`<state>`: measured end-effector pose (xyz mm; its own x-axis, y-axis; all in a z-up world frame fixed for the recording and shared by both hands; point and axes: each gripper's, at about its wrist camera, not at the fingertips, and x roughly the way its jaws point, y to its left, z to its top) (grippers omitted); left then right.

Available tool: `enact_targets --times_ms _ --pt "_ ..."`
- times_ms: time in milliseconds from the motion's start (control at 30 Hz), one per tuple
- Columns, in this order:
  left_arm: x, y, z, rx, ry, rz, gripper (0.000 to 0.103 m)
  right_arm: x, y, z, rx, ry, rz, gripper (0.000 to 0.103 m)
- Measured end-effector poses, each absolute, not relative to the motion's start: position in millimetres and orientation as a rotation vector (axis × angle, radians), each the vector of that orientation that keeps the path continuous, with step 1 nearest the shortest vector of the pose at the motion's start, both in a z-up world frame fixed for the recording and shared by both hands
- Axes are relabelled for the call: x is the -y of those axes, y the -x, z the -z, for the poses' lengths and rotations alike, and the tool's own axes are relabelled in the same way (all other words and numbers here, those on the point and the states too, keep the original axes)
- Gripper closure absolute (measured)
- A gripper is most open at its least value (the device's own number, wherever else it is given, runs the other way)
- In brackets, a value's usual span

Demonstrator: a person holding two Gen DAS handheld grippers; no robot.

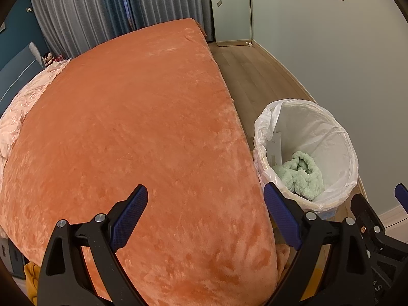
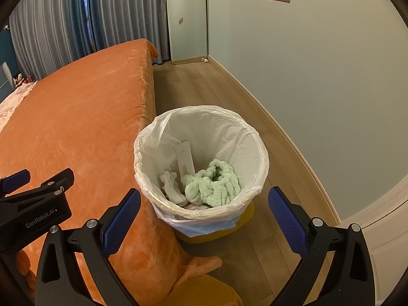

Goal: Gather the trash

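Observation:
A trash bin [image 2: 257,137] lined with a white plastic bag stands on the floor beside the bed; the bin [image 1: 349,153] also shows at the right of the left wrist view. Inside lie a pale green fluffy cloth [image 2: 216,183], a white flat box [image 2: 185,158] and crumpled white pieces [image 2: 170,183]. The green cloth [image 1: 301,173] shows in the left wrist view too. My right gripper [image 2: 204,214] is open and empty, just in front of the bin's near rim. Open and empty as well, my left gripper [image 1: 205,216] hovers over the orange bed cover [image 1: 142,117] near its corner.
The bed cover [image 2: 76,117] fills the left side, with a pink quilt [image 1: 23,109] at the head end. Wooden floor [image 2: 199,86] runs between bed and pale wall [image 2: 318,76]. Curtains [image 1: 102,7] and a mirror [image 2: 187,17] stand at the far end. A yellow object [image 2: 204,290] lies near the bed corner.

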<state>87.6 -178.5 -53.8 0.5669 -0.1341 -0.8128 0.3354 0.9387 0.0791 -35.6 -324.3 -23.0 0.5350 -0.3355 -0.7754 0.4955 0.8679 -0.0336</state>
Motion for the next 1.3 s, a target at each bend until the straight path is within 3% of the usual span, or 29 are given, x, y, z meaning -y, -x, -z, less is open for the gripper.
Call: enact_targets --times_ms 1300 --pt "185.6 -83.5 59.6 -0.950 -0.256 0.314 0.015 326.3 43.6 27.4 -0.884 -0.207 0.510 0.007"
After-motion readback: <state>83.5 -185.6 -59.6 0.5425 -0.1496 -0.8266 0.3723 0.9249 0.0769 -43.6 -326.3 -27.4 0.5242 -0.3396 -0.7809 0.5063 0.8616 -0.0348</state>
